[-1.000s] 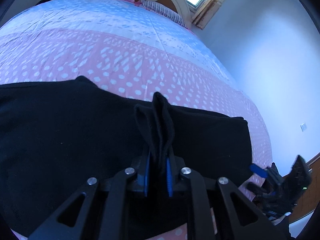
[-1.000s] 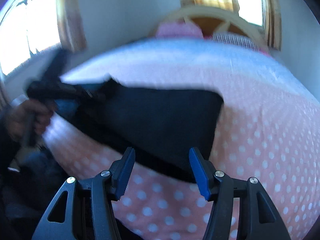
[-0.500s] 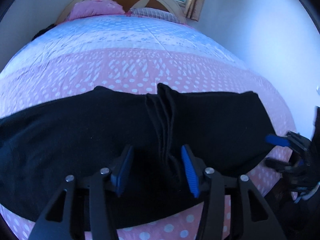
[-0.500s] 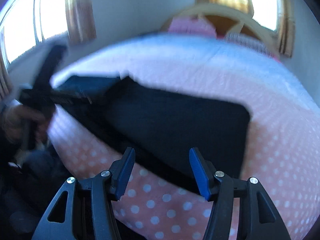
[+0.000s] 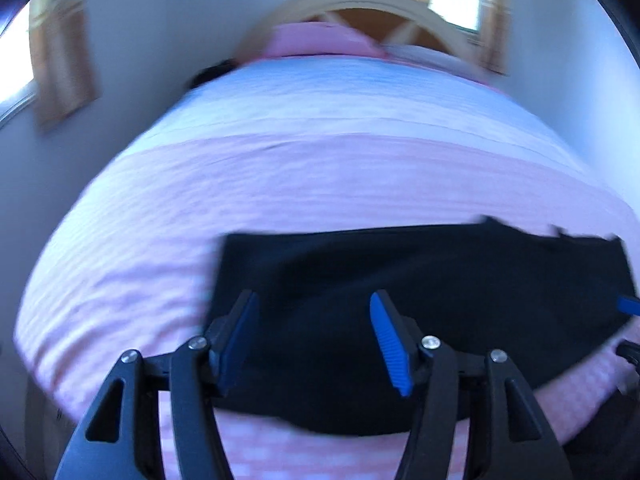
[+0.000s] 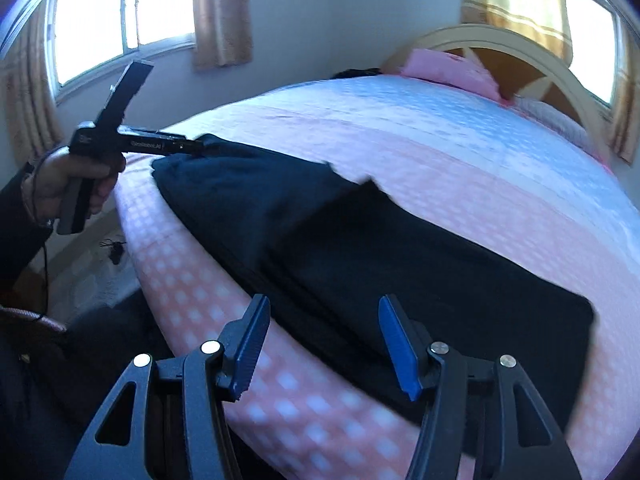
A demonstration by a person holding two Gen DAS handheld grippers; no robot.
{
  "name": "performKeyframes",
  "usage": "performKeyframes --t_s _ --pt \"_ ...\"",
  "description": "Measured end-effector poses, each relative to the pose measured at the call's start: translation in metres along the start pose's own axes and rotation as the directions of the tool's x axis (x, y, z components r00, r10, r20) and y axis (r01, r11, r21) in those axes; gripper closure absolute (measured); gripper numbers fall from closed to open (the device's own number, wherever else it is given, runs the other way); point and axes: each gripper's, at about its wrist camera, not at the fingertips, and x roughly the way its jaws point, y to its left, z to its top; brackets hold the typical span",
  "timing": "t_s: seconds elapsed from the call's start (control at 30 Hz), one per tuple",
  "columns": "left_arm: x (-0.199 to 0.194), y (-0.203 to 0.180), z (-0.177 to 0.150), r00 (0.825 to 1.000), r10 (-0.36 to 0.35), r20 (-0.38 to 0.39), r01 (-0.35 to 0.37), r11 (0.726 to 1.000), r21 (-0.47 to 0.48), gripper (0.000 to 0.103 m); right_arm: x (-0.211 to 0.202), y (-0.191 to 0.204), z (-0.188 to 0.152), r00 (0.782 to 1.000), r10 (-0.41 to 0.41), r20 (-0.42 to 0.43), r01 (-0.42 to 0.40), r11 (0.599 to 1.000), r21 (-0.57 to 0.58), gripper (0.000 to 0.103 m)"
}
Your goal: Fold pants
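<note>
The black pants (image 5: 420, 300) lie folded in a long flat band across the near part of the pink dotted bed cover (image 5: 280, 184). In the blurred left wrist view my left gripper (image 5: 314, 312) hangs open over the band's left end, nothing between its blue pads. The right gripper's blue fingertip (image 5: 629, 305) shows at the band's right end. In the right wrist view the pants (image 6: 400, 264) run from near right to far left. My right gripper (image 6: 325, 314) is open just above their near edge. A hand (image 6: 76, 184) holds the left gripper at the far end.
The bed's near edge (image 6: 200, 320) drops to the floor (image 6: 92, 276) on the left. A pink pillow (image 6: 452, 68) and a cream headboard (image 6: 520, 48) stand at the far end. Curtained windows (image 6: 120, 20) line the walls. A small dark item (image 6: 356, 73) lies by the pillow.
My left gripper has let go of the bunched fold of pants, opened wide and swung towards the band's left end. The pants now lie flat. The right gripper has stayed open.
</note>
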Motion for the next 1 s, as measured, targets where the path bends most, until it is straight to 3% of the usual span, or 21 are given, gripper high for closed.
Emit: performKeyframes --t_s 0.13,0.17,0.2,0.27,0.3,0.43,0.6,0.67,0.73,0.77,0.8,0.93,1.0 --pt "0.012 0.059 -0.013 0.998 0.054 -0.018 -0.056 0.990 -0.128 0.042 0.029 0.011 0.009 1.000 0.019 -0.023 -0.018 0.999 0.029 0.045" --pt "0.017 0.070 -0.017 0.999 0.040 -0.025 -0.044 0.986 -0.159 0.042 0.038 0.009 0.011 0.999 0.023 -0.037 -0.021 0.998 0.051 0.053" --pt "0.022 0.078 -0.021 0.999 0.021 -0.033 -0.027 0.982 -0.189 0.042 0.043 0.009 0.011 0.998 0.025 -0.055 -0.022 0.998 0.062 0.071" --pt "0.024 0.087 -0.026 0.999 -0.029 -0.019 0.023 0.970 -0.241 0.040 0.049 0.008 0.009 0.996 0.039 -0.074 -0.033 0.996 0.083 0.082" --pt "0.023 0.087 -0.029 0.999 -0.045 -0.012 0.040 0.967 -0.251 0.040 0.046 0.010 0.008 0.996 0.052 -0.071 -0.046 0.996 0.081 0.095" --pt "0.021 0.084 -0.030 0.996 -0.093 -0.003 0.089 0.964 -0.251 0.040 0.036 0.024 0.008 0.995 0.050 -0.089 -0.047 0.998 0.032 0.099" --pt "0.023 0.073 -0.025 0.995 -0.104 -0.007 0.100 0.971 -0.218 0.040 0.043 0.032 0.001 0.993 0.026 -0.114 -0.029 0.999 -0.018 0.099" --pt "0.025 0.072 -0.027 0.996 -0.094 -0.011 0.089 0.974 -0.209 0.034 0.036 0.029 0.002 0.995 0.021 -0.095 -0.022 1.000 -0.013 0.097" --pt "0.025 0.072 -0.029 0.994 -0.109 -0.003 0.106 0.972 -0.208 0.029 0.027 0.029 0.002 0.997 -0.016 -0.071 0.014 1.000 -0.022 0.081" --pt "0.025 0.072 -0.031 0.993 -0.115 0.001 0.112 0.972 -0.205 0.028 0.021 0.030 0.000 0.998 -0.019 -0.057 0.017 0.999 -0.032 0.057" --pt "0.025 0.070 -0.031 0.993 -0.116 0.005 0.114 0.974 -0.197 0.028 0.016 0.031 0.000 0.999 -0.011 -0.042 0.010 0.999 -0.038 0.047" --pt "0.026 0.070 -0.032 0.989 -0.147 0.012 0.146 0.969 -0.197 0.029 -0.007 0.033 -0.006 0.999 0.044 0.027 -0.043 0.998 -0.036 0.047" --pt "0.026 0.069 -0.031 0.985 -0.173 0.014 0.173 0.966 -0.194 0.041 -0.016 0.032 -0.010 0.996 0.065 0.058 -0.064 0.998 -0.020 0.047"
